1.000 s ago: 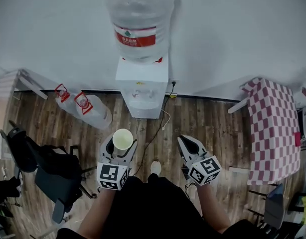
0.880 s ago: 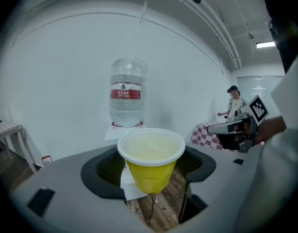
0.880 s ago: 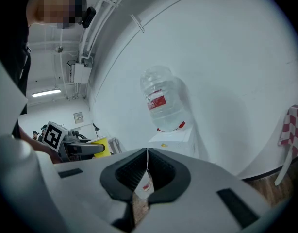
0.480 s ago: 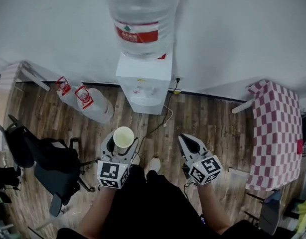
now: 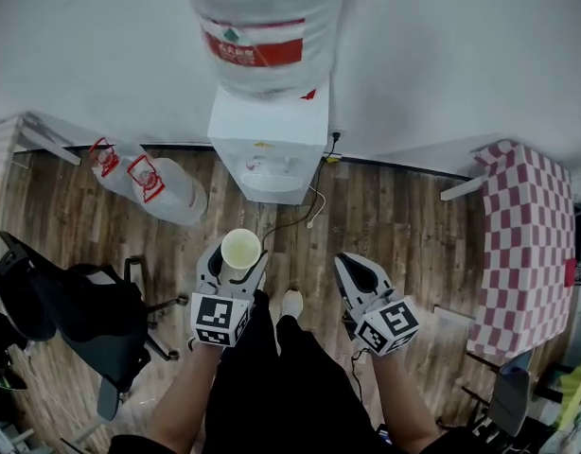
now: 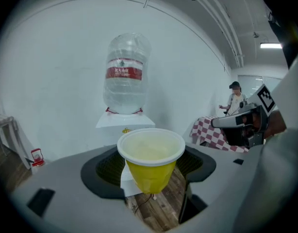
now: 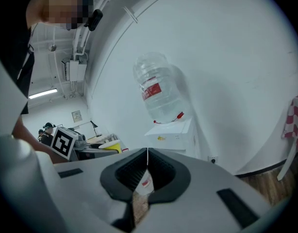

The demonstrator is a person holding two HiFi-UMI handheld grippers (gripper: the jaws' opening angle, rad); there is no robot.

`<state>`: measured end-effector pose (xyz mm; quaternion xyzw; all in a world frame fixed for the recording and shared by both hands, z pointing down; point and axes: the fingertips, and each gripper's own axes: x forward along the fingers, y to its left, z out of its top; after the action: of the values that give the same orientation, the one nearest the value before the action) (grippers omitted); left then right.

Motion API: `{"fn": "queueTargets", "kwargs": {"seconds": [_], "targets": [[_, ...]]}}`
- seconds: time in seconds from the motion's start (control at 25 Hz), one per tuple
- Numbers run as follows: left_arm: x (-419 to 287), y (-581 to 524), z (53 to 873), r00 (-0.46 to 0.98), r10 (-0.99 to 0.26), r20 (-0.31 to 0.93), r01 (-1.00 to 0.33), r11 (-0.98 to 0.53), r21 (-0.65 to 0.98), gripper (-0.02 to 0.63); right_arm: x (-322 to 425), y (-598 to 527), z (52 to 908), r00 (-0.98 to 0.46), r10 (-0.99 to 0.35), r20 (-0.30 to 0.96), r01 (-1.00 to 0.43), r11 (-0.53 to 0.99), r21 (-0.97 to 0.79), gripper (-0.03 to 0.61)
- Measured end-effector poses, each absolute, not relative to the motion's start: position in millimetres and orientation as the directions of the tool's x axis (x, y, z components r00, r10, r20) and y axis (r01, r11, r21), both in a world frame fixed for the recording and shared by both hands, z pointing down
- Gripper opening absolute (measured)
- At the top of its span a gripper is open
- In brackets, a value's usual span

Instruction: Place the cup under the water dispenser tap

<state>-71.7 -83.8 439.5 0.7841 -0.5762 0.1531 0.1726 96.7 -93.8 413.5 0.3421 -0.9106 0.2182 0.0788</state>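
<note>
A yellow cup point(image 6: 151, 163) with a white rim stands upright between the jaws of my left gripper point(image 5: 236, 265), which is shut on it; in the head view the cup point(image 5: 240, 249) shows from above, empty. The white water dispenser point(image 5: 269, 145) stands against the wall ahead, a big clear bottle point(image 5: 262, 26) with a red label on top; its tap recess point(image 5: 265, 168) faces me. The cup is short of the dispenser, over the wooden floor. My right gripper point(image 5: 359, 277) hangs to the right, its jaws shut with nothing in them point(image 7: 147, 165).
Two spare water bottles point(image 5: 149, 185) lie on the floor left of the dispenser. A black chair point(image 5: 78, 315) stands at the left. A table with a red-checked cloth point(image 5: 522, 244) is at the right. A cable point(image 5: 305, 218) runs over the floor from the wall socket.
Both grippers and the view have moved nearer the dispenser; the dispenser and bottle look larger and the cup is closer to it. The grip on the cup is unchanged.
</note>
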Motion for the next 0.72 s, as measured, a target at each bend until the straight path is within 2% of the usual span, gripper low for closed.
{"fn": "queueTargets", "kwargs": {"seconds": [0.72], "targets": [[-61.9,-212.8,614.9,0.391,-0.789,0.474,-0.919,-0.364,0.152,0.330,65.1,-170.9,531.1,-0.671,-0.648,0.361,-0.741,0.579,-0.340,0.022]]}}
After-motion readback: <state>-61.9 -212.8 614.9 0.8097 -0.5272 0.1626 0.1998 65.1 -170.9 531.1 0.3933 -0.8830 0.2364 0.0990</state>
